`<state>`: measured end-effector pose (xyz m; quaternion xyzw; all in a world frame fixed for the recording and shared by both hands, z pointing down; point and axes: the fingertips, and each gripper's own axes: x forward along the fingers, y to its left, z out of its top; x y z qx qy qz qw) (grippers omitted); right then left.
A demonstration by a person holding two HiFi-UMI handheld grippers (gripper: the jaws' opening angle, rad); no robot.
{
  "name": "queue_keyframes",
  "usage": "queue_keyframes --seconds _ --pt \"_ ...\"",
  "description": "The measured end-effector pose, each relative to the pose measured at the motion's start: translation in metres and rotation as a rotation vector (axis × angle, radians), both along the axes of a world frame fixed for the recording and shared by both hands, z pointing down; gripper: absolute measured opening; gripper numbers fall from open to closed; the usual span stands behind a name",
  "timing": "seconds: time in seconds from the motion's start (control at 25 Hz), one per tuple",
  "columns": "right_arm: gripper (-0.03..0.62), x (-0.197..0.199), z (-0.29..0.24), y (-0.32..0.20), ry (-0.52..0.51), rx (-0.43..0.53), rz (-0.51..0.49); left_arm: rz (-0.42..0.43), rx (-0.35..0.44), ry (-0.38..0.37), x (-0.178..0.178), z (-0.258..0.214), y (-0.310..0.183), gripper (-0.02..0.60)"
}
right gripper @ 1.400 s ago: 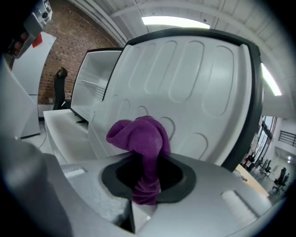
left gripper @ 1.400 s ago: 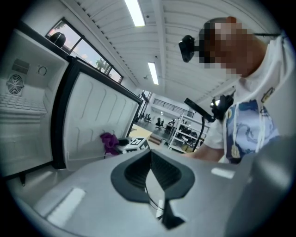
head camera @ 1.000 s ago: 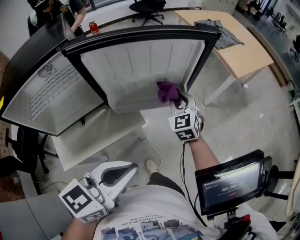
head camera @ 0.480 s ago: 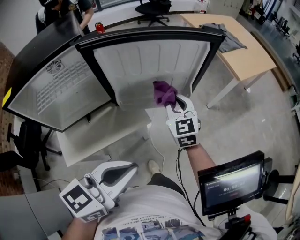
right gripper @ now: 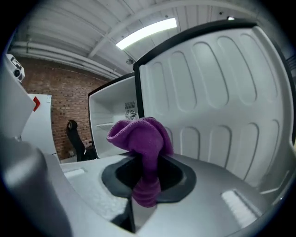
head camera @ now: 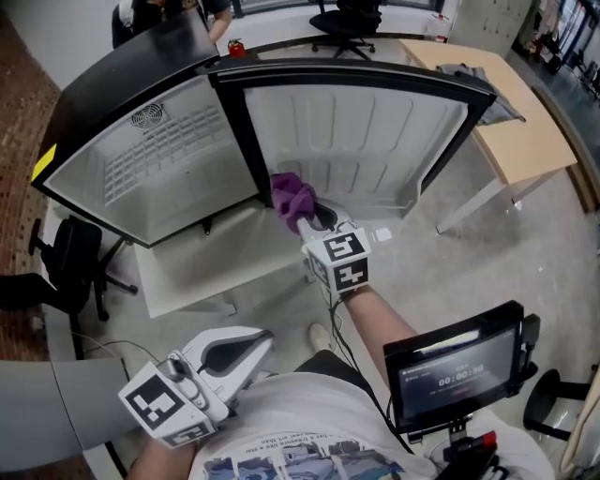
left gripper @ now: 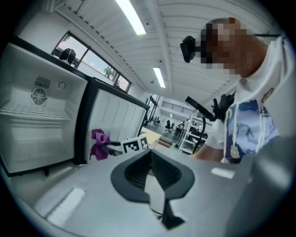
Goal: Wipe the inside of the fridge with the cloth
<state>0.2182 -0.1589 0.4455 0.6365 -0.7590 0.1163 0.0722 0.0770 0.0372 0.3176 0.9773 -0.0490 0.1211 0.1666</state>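
Observation:
The small fridge stands open, with its white compartment [head camera: 159, 159] at the left and the ribbed inner side of its door [head camera: 366, 141] at the right. My right gripper [head camera: 309, 214] is shut on a bunched purple cloth [head camera: 292, 195], held low in front of the black hinge edge between compartment and door. In the right gripper view the cloth [right gripper: 141, 143] sticks up from the shut jaws, with the door liner [right gripper: 222, 102] just behind it. My left gripper [head camera: 265, 339] hangs low near my body, shut and holding nothing. From the left gripper view the cloth [left gripper: 98, 143] shows far off.
A wooden table [head camera: 534, 141] with a grey garment [head camera: 478, 75] stands right of the door. A black office chair [head camera: 66, 272] is left of the fridge. A screen on a mount [head camera: 455, 370] sits at lower right. A person [head camera: 169, 11] stands behind the fridge.
My right gripper has carried the cloth leftward along the door's lower inner side to the hinge edge. The left gripper has stayed put.

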Motion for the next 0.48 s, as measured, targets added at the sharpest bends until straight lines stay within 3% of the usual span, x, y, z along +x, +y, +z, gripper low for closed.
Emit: queue_keyframes --seconds 0.24,0.48 --pt "0.074 0.000 0.029 -0.010 -0.067 -0.076 -0.001 -0.048 0.007 -0.022 -0.012 -0.002 0.000 0.008" --pt "0.074 0.018 0.042 -0.004 -0.080 -0.108 0.035 -0.043 0.013 -0.031 -0.010 -0.002 0.002 0.008"
